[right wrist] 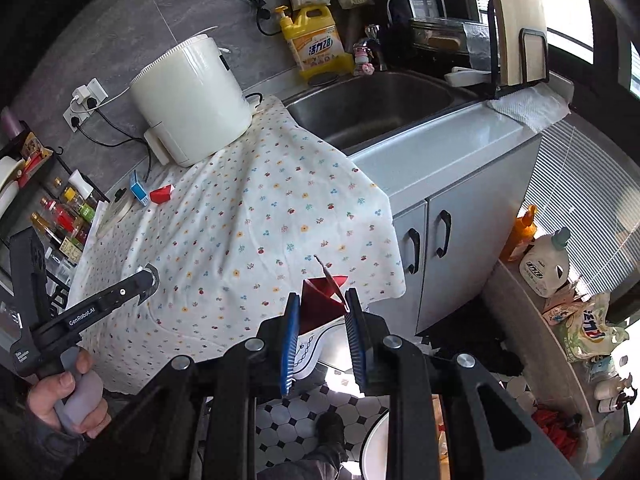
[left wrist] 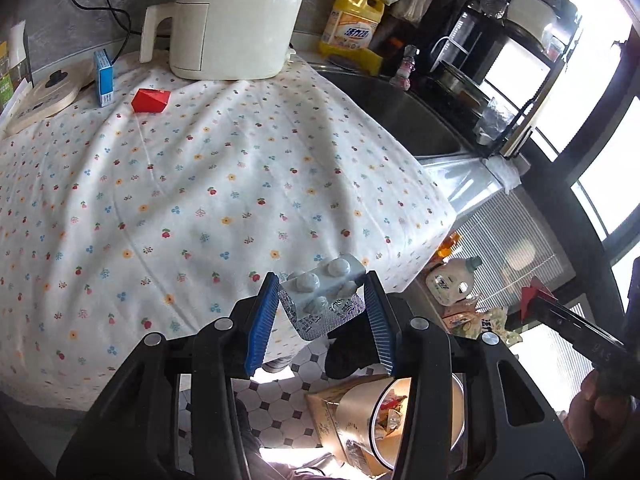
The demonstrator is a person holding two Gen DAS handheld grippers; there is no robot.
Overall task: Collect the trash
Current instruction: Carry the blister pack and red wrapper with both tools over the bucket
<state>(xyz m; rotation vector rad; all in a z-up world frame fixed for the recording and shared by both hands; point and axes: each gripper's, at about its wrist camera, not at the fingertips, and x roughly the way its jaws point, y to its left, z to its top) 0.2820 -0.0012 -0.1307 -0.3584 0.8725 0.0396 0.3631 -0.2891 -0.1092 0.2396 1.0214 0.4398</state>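
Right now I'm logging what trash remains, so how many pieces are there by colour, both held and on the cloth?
Red: 2, a red wrapper in the right gripper and a red carton on the cloth.
Silver: 1, a pill pack in the left gripper.
Blue: 1, a blue box.
Total: 4

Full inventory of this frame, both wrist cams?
blister pack: 1, silver, in left tongs
torn carton: 1, red and white, in right tongs
red box: 1, on tablecloth, far end
blue box: 1, upright beside red box
appliance: 1, cream, on tablecloth
detergent bottle: 1, yellow, behind sink
trash bin: 1, floor, below left tongs
left hand: gripping handle
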